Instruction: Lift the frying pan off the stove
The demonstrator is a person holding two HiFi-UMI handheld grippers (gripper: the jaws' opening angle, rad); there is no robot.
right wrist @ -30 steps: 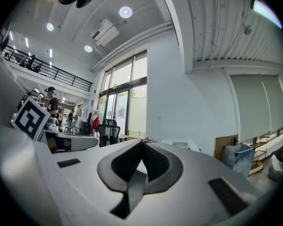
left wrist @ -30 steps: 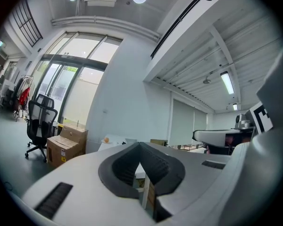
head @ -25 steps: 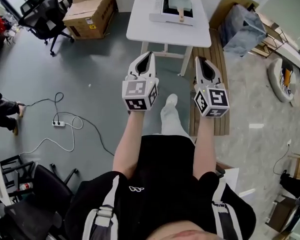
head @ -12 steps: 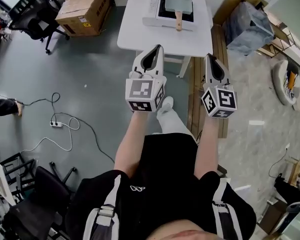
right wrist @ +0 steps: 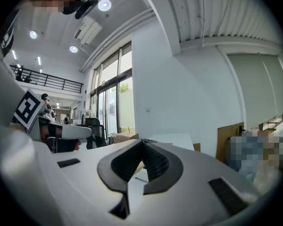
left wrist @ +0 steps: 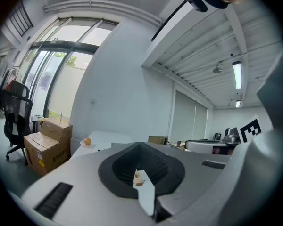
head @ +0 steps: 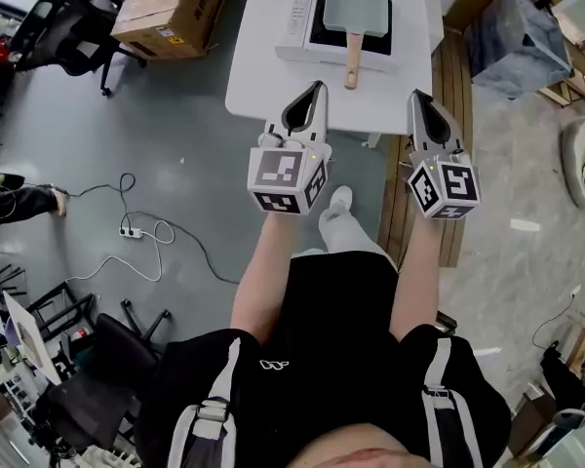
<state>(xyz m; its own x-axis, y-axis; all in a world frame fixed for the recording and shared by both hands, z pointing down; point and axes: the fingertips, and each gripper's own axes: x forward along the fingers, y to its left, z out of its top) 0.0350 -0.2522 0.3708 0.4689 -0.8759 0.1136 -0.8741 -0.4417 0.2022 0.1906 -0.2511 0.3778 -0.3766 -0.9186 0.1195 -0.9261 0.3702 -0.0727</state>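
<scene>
Your left gripper (head: 316,90) and right gripper (head: 415,97) both have their jaws closed together with nothing between them; you hold the 2 side by side, tips at the near edge of the white table (head: 258,81); the rectangular frying pan (head: 359,6) sits on the stove (head: 305,22) further back, its wooden handle (head: 352,61) pointing toward you, apart from both grippers.

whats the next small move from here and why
Probably move the left gripper and right gripper forward over the table toward the wooden handle of the frying pan. Both are shut, empty and short of the stove, where the pan sits with its handle pointing back at them.
</scene>
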